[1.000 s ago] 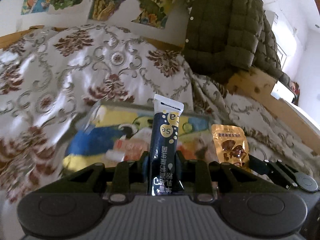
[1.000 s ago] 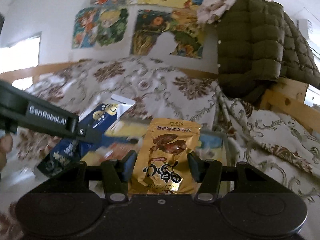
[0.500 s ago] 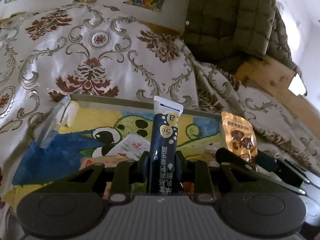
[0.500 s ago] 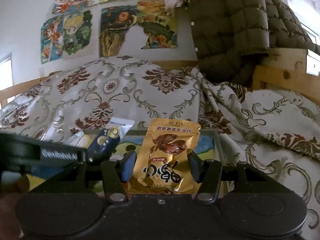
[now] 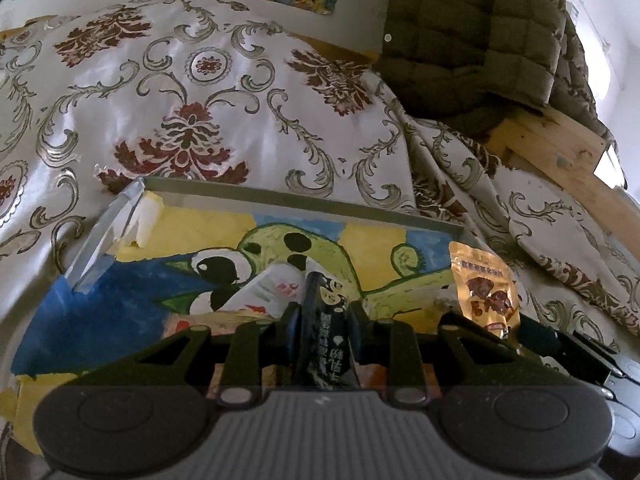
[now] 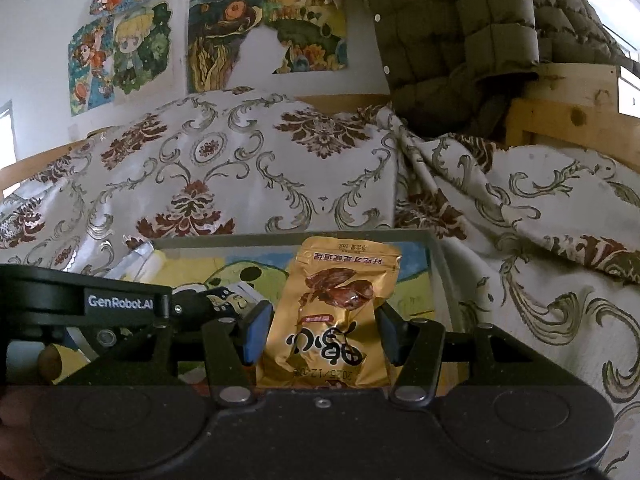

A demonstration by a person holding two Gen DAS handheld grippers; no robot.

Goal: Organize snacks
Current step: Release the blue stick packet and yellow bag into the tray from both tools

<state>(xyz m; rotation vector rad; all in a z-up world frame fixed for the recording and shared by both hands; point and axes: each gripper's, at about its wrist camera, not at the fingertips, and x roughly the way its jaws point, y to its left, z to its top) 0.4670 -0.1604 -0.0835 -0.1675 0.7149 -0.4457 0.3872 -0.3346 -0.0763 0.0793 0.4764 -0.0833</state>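
A shallow clear-walled box with a painted turtle on its floor lies on the bed; its far rim also shows in the right wrist view. My left gripper is shut on a dark navy stick packet, which leans forward low over the box floor. My right gripper is shut on a gold snack pouch, held upright over the box's right part. In the left wrist view the gold pouch stands at the right. The left gripper reaches in from the left.
A white sachet lies in the box just ahead of the navy packet. A floral bedspread surrounds the box. An olive quilted jacket hangs over a wooden bed frame at the back right. Posters cover the wall.
Both grippers have come forward and down over the box, which now fills more of each view. The navy packet stood upright before; its top now tips forward and sits lower.
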